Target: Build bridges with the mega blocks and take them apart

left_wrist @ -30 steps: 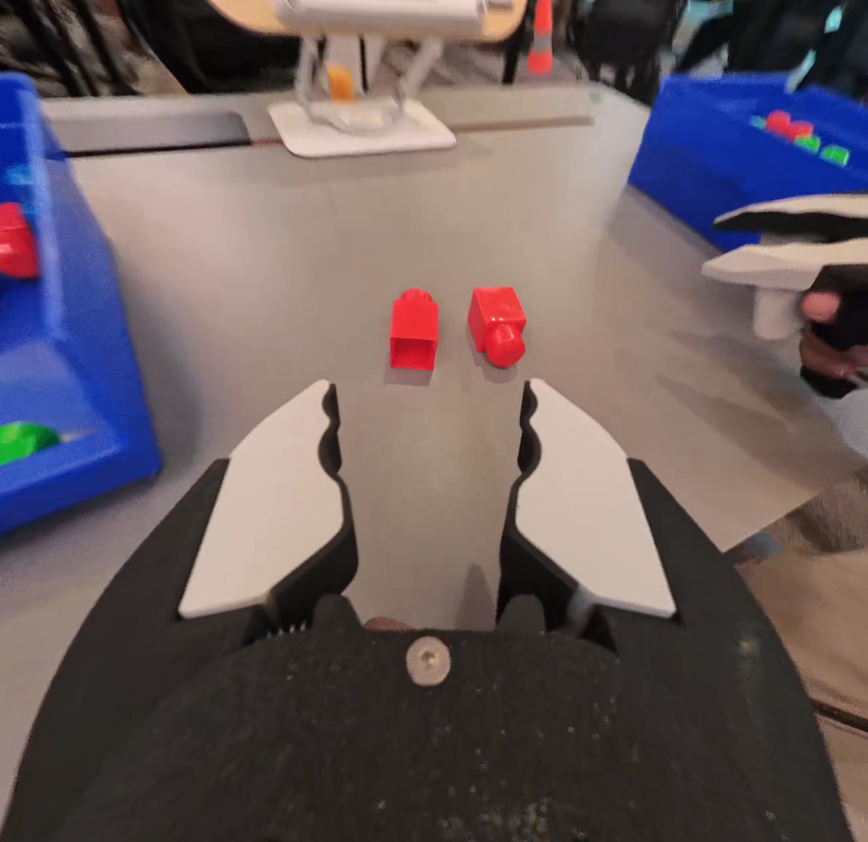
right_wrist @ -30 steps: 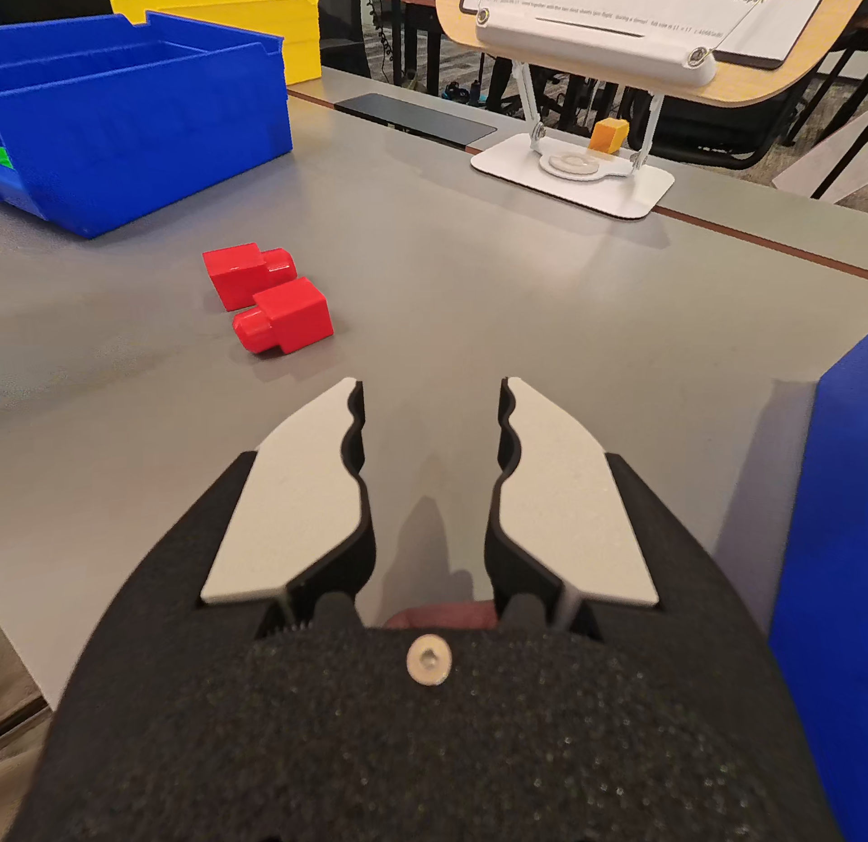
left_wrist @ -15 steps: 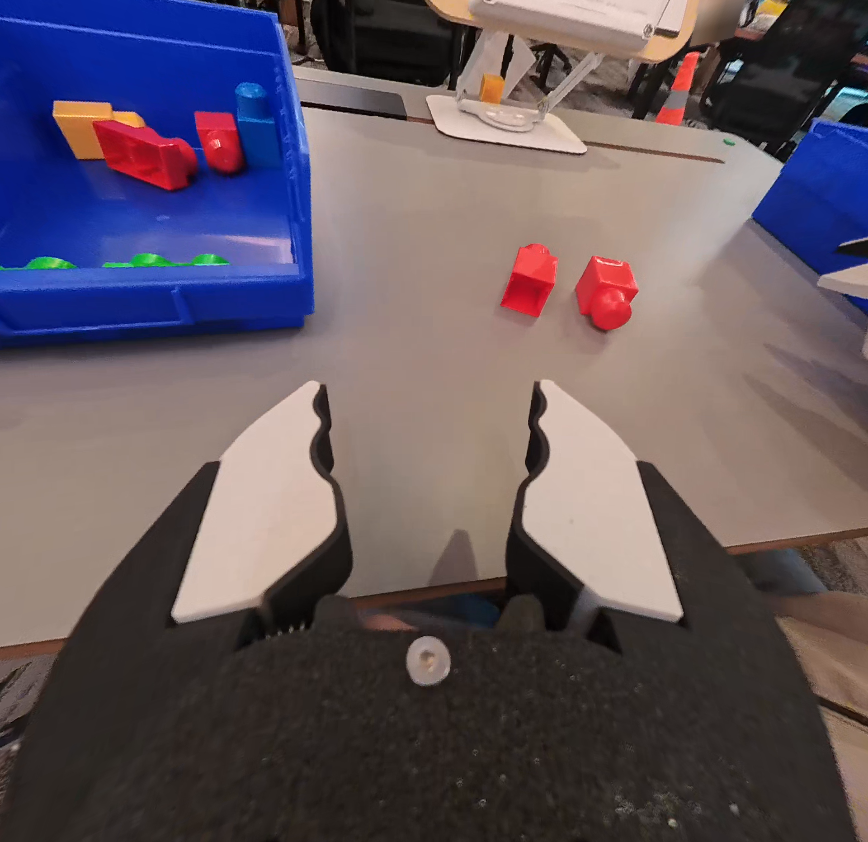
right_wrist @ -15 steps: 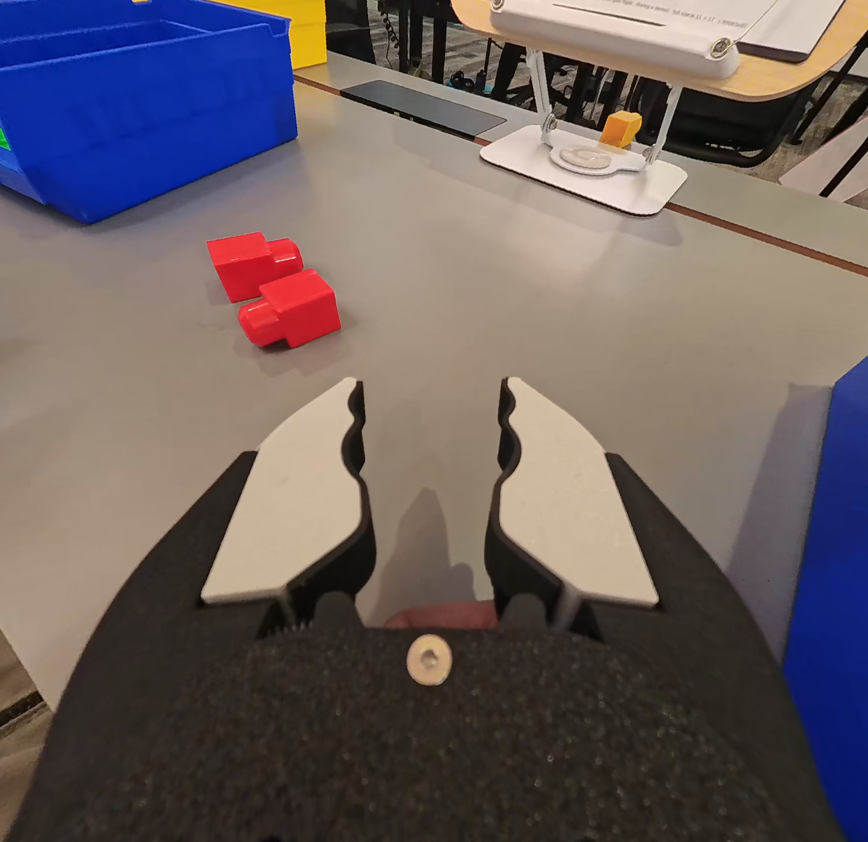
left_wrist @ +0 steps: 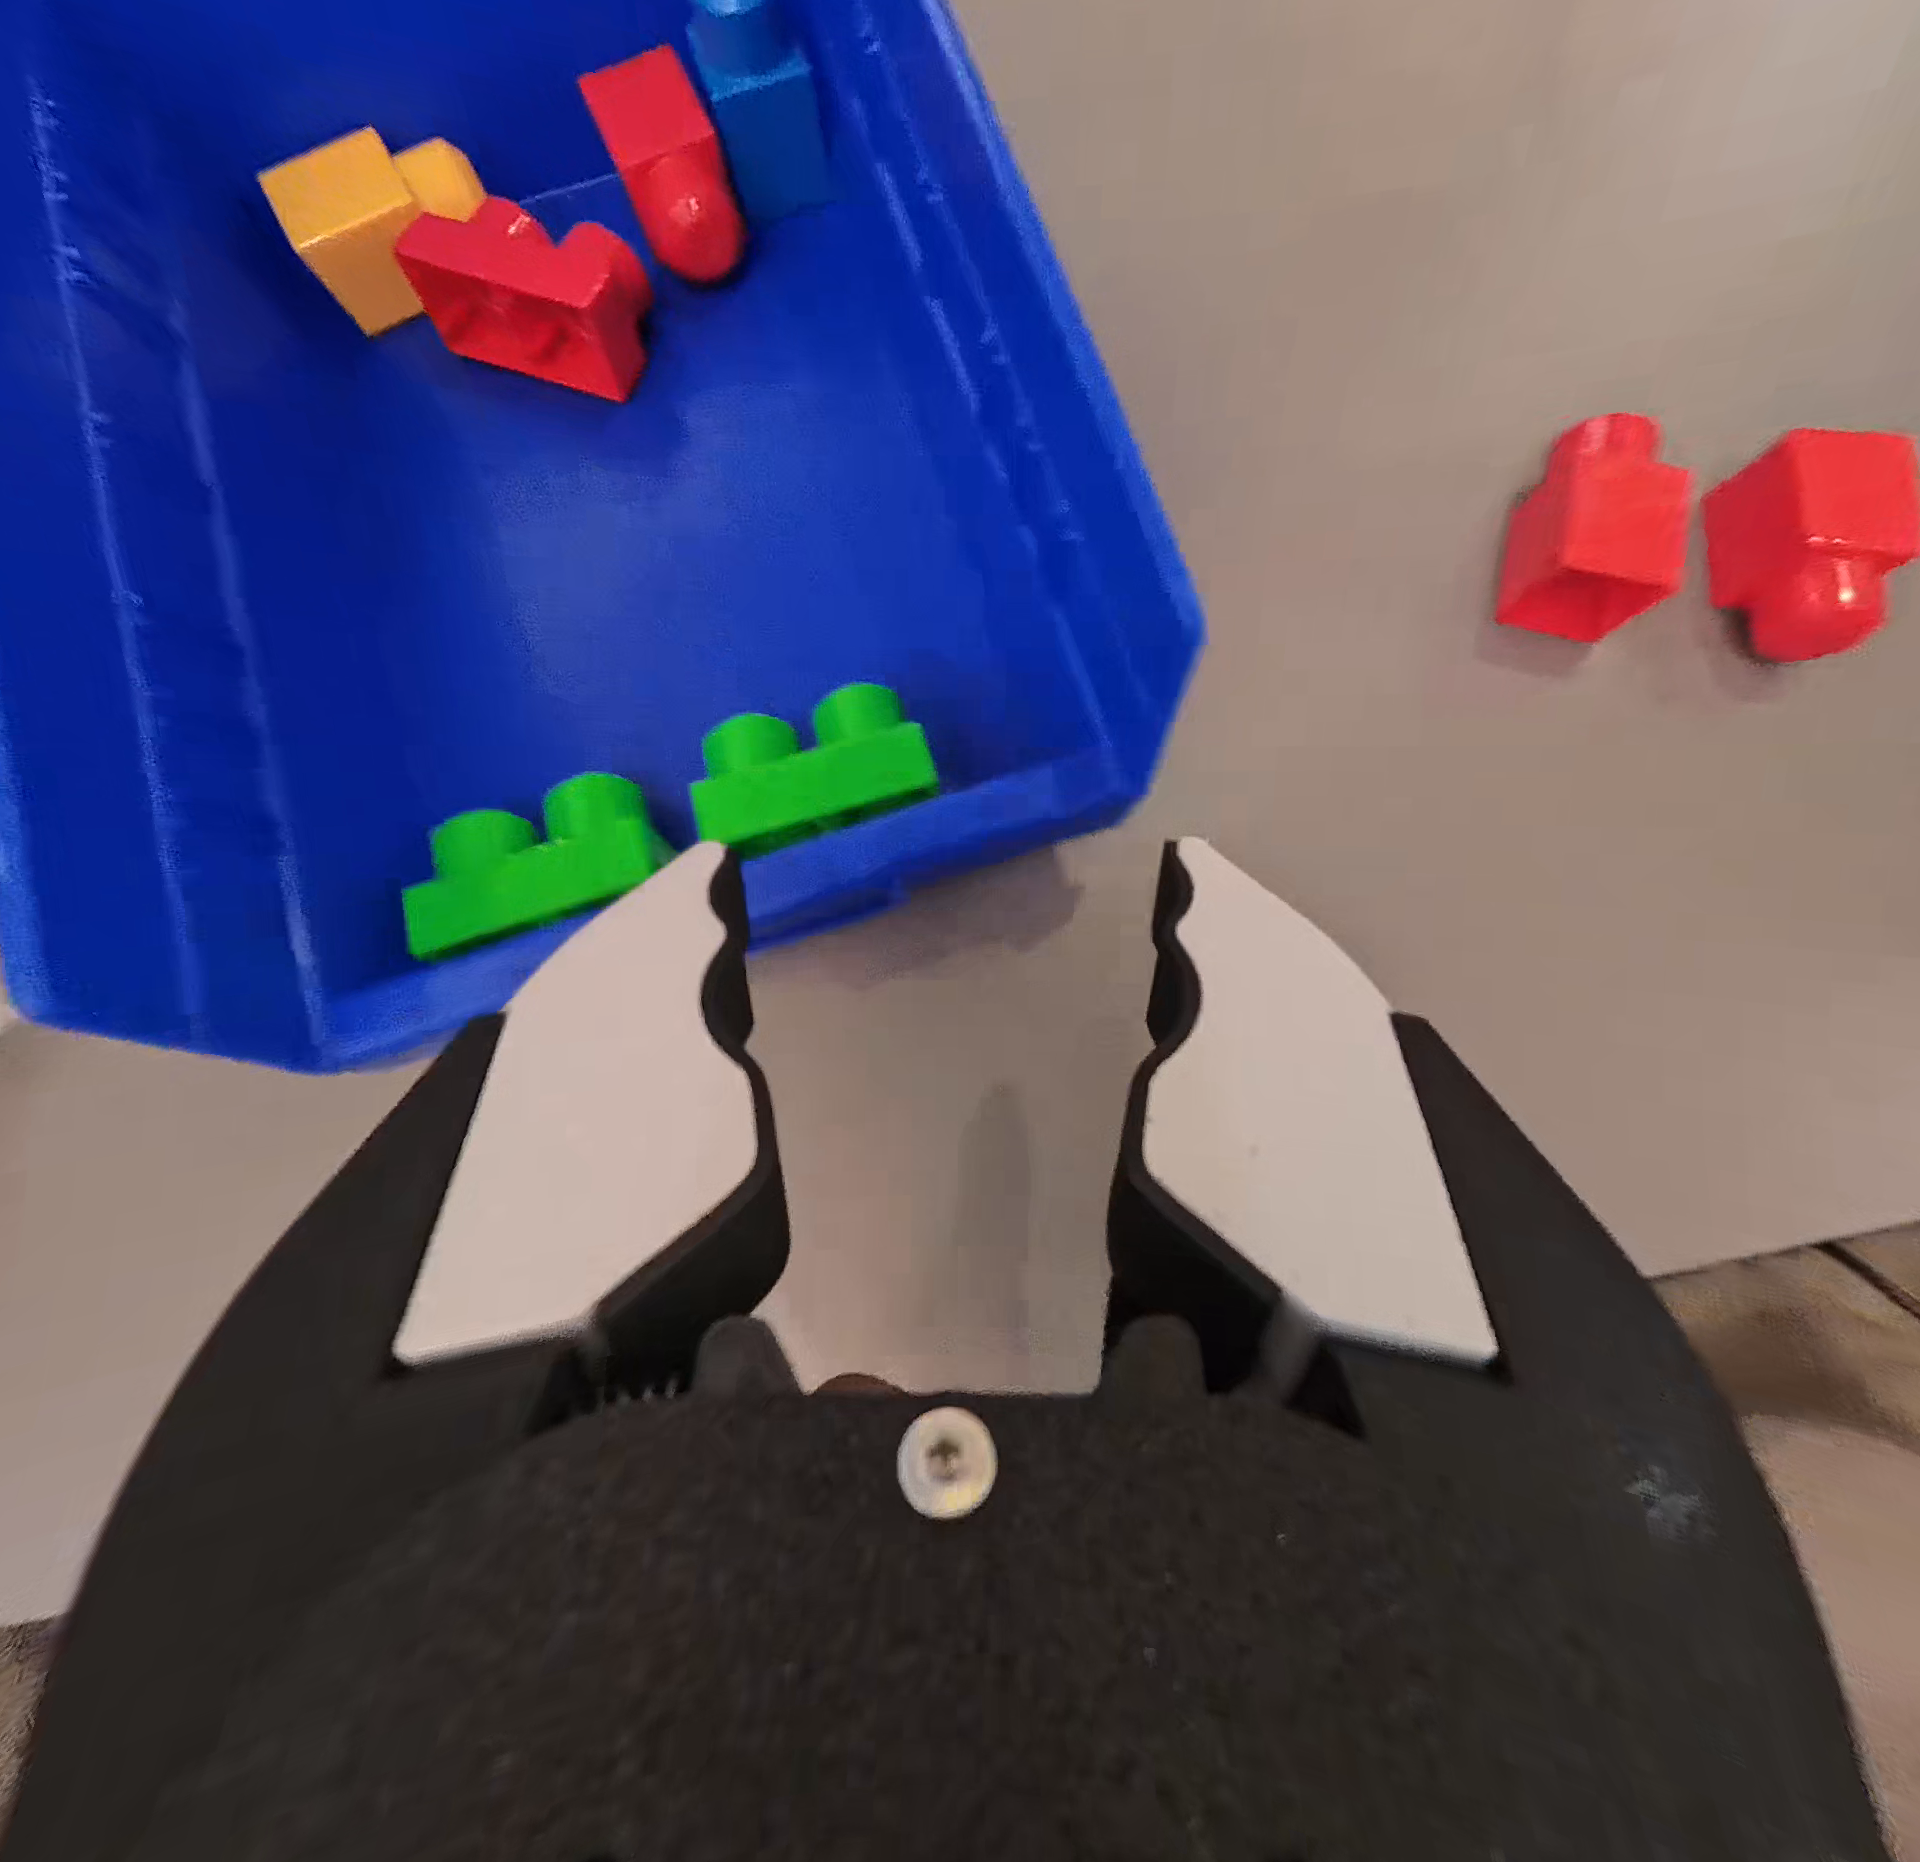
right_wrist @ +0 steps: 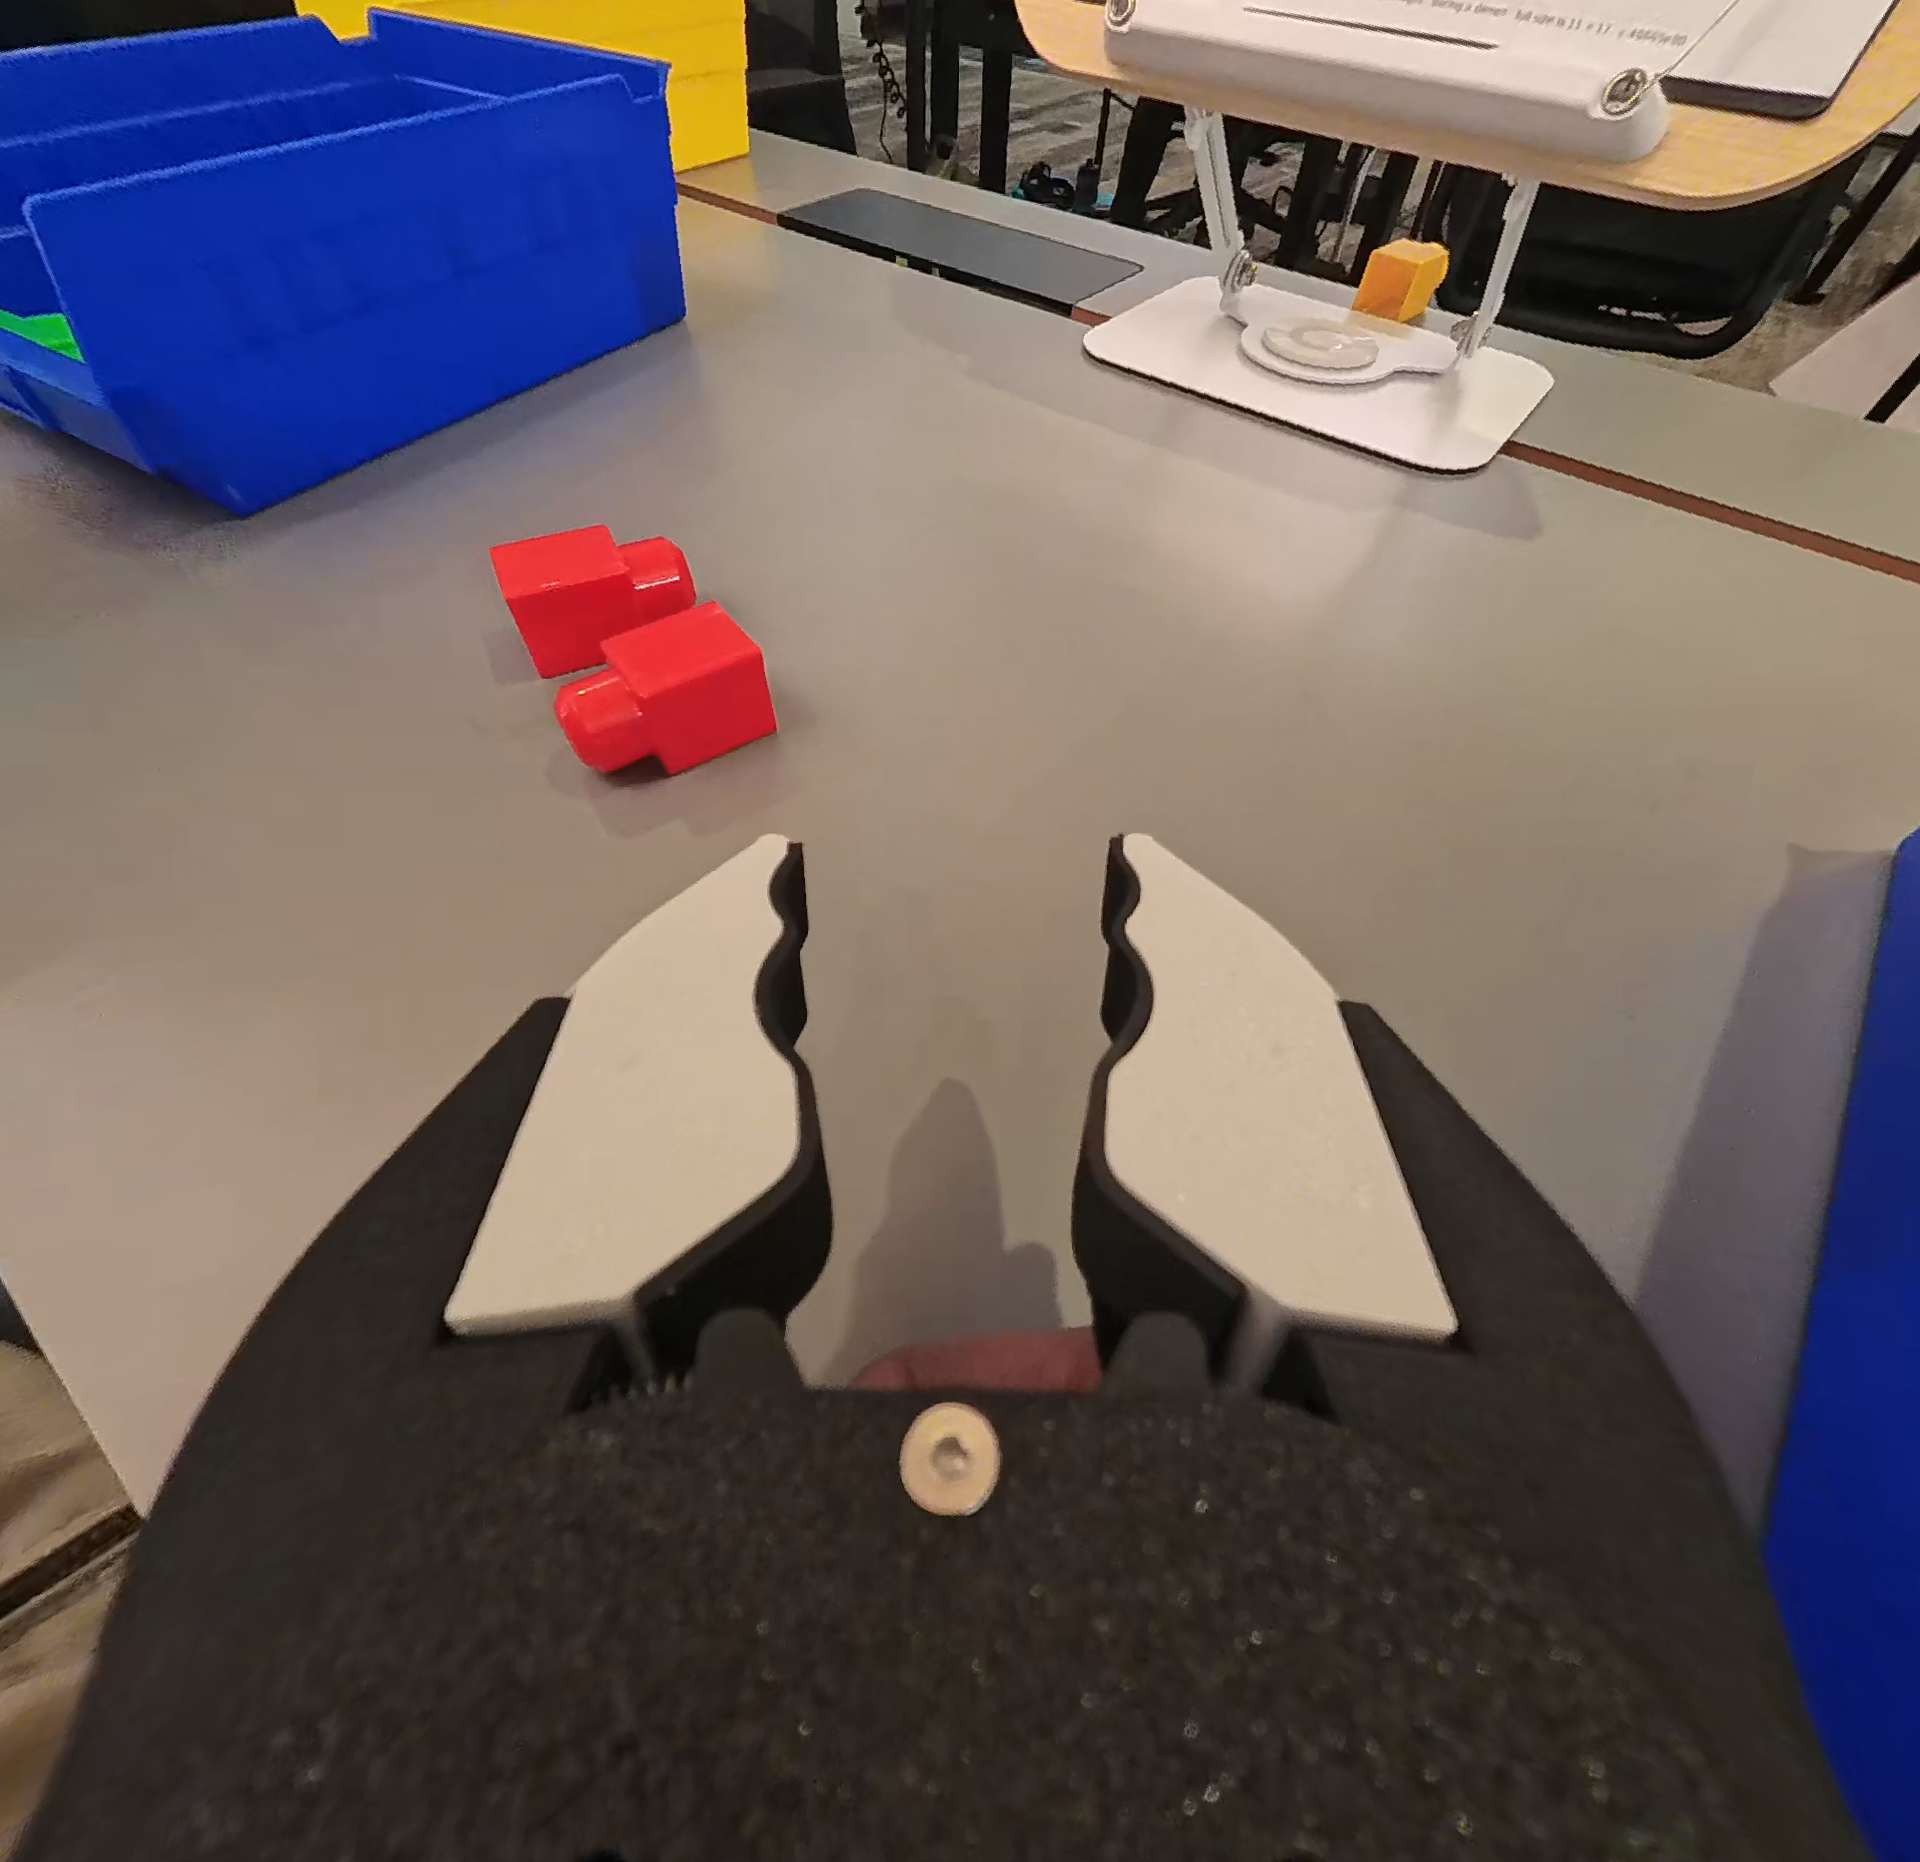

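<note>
Two small red blocks lie on their sides, side by side, on the grey table; one (right_wrist: 582, 591) is farther from my right gripper and the other (right_wrist: 675, 695) nearer. They also show in the left wrist view, one (left_wrist: 1590, 545) beside the other (left_wrist: 1813, 555), at the right edge. My left gripper (left_wrist: 945, 862) is open and empty at the front corner of a blue bin (left_wrist: 1018, 378). The bin holds two green two-stud blocks (left_wrist: 810, 773) (left_wrist: 525, 867), a red two-stud block (left_wrist: 530, 290), a red block (left_wrist: 670, 176), a blue block (left_wrist: 758, 98) and an orange block (left_wrist: 348, 217). My right gripper (right_wrist: 956, 851) is open and empty above the table.
The blue bin (right_wrist: 343, 264) stands at the left in the right wrist view, with a yellow bin (right_wrist: 623, 36) behind it. A white stand (right_wrist: 1320, 378) with a board and a small orange block (right_wrist: 1397, 280) stands at the back. Another blue bin's wall (right_wrist: 1860, 1189) is close at the right.
My left gripper has swung left and forward, from facing the two red blocks to hovering at the blue bin's front corner. My right gripper has edged slightly forward. Both stayed open.
</note>
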A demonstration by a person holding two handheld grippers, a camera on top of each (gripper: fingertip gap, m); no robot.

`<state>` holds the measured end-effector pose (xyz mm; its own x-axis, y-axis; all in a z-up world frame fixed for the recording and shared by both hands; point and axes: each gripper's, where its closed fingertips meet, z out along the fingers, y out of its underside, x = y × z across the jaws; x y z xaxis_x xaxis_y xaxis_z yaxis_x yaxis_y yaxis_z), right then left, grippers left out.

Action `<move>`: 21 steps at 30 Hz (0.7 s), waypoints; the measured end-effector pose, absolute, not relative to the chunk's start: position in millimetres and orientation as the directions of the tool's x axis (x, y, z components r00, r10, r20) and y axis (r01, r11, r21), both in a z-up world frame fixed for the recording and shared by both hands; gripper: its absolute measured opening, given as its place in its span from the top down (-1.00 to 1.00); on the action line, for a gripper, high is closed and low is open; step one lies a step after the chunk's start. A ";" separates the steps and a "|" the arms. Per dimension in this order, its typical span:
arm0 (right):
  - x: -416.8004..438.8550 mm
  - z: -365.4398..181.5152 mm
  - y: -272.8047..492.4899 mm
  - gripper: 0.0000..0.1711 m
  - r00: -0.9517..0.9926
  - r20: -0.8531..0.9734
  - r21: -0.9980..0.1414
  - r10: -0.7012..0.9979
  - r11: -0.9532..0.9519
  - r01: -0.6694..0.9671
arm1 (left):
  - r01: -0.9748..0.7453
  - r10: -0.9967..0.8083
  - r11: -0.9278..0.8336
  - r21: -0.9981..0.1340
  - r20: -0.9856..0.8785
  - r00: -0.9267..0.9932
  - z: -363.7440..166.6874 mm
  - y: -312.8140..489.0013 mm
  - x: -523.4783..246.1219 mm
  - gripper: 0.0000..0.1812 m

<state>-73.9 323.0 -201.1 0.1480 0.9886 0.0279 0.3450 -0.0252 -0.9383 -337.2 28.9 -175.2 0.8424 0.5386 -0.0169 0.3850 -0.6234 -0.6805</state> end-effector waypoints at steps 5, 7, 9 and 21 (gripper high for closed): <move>-71.9 -201.0 327.4 0.36 0.151 0.001 -0.939 0.989 -0.051 0.339 | 0.494 0.521 -0.721 -0.486 0.089 0.849 -195.4 44.0 -375.3 0.19; -71.1 -201.0 328.9 0.36 0.151 -0.011 -0.940 0.989 -0.061 0.335 | 0.532 0.533 -0.750 -0.393 0.118 0.838 -208.2 47.5 -381.4 0.19; -70.1 -201.1 331.2 0.36 0.153 -0.018 -0.940 0.988 -0.069 0.334 | 0.566 0.549 -0.762 -0.314 0.150 0.822 -217.0 51.9 -381.3 0.19; -63.2 -201.2 344.1 0.36 0.149 -0.113 -0.941 0.982 -0.154 0.303 | 0.659 0.654 -0.749 -0.068 0.078 0.752 -239.8 48.2 -387.3 0.26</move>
<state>-63.2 344.1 -201.2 0.1486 0.9825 -0.1126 0.3030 -0.1537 -0.9405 -387.3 48.2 -239.8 0.7521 0.6543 0.0783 0.6589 -0.7492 -0.0681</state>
